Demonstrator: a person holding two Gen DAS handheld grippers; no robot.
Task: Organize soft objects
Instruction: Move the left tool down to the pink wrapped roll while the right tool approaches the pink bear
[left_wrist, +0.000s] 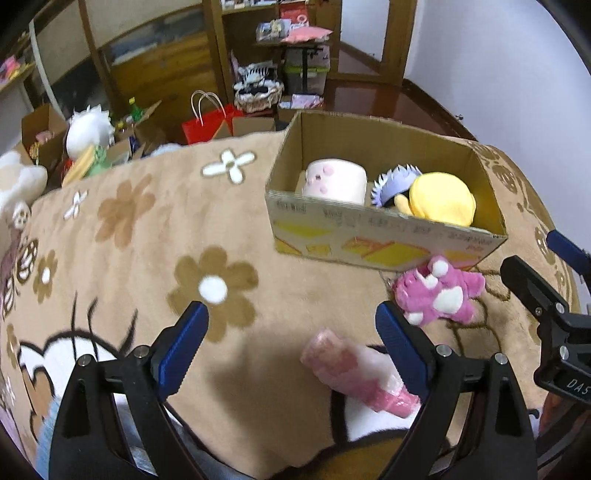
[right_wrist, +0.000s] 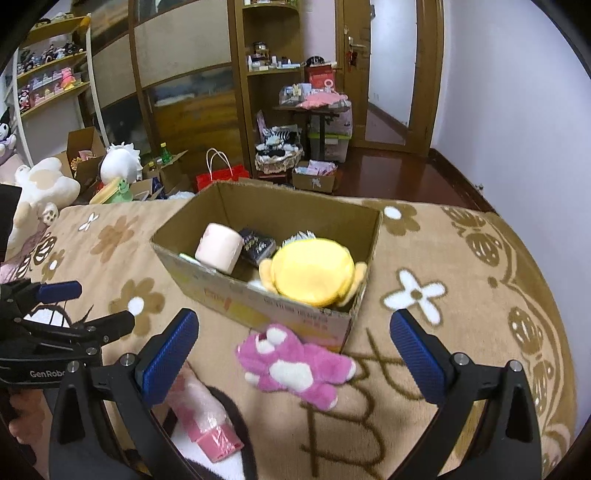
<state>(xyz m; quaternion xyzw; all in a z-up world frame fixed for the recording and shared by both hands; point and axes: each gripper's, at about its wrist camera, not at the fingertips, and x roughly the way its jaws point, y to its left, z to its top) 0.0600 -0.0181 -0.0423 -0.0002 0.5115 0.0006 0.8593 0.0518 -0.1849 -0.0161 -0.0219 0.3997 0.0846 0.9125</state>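
Both wrist fisheyes look steeply down and forward from close above the flowered blanket (left_wrist: 147, 229), sharing the cardboard box (left_wrist: 369, 236) and pink plush (right_wrist: 295, 365), the left view seemingly slightly blurred.

A home bedroom: flowered blanket (right_wrist: 461, 277) in the foreground, wooden shelves (right_wrist: 266, 74) at top centre, plush toys (right_wrist: 40, 184) at left.
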